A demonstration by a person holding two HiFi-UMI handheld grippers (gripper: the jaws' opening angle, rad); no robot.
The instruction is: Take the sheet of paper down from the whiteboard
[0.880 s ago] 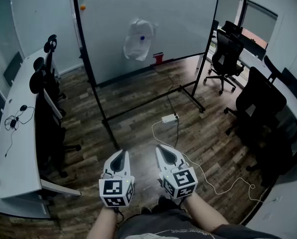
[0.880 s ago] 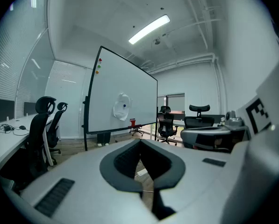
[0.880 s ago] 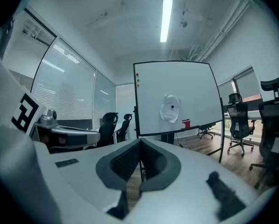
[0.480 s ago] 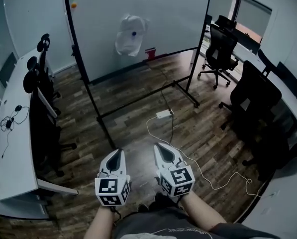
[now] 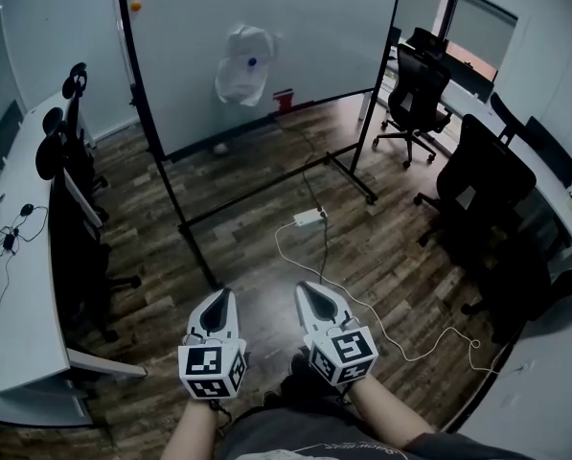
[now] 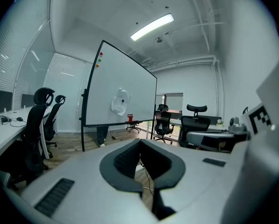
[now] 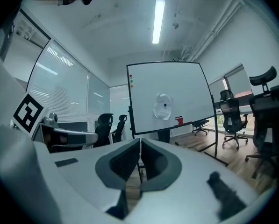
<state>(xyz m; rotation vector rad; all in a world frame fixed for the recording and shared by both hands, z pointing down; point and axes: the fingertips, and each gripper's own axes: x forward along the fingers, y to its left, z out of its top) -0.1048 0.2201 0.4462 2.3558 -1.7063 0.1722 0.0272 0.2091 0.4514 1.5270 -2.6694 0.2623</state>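
A crumpled white sheet of paper (image 5: 242, 63) hangs on the whiteboard (image 5: 314, 36), pinned by a blue magnet; it also shows as the paper (image 6: 120, 102) and paper (image 7: 163, 107) in the gripper views. My left gripper (image 5: 218, 304) and right gripper (image 5: 316, 298) are held side by side low in the head view, well short of the board. Both are shut with nothing between the jaws.
The whiteboard stands on a black wheeled frame (image 5: 199, 220). A power strip (image 5: 308, 218) with a white cable lies on the wood floor. Black office chairs (image 5: 415, 99) stand right, more chairs (image 5: 65, 151) by a white desk (image 5: 17, 286) left. A red object (image 5: 283, 99) sits on the board's ledge.
The whiteboard and floor have slid up and left in the head view, so the view has advanced slightly. Both grippers keep their side-by-side pose, shut.
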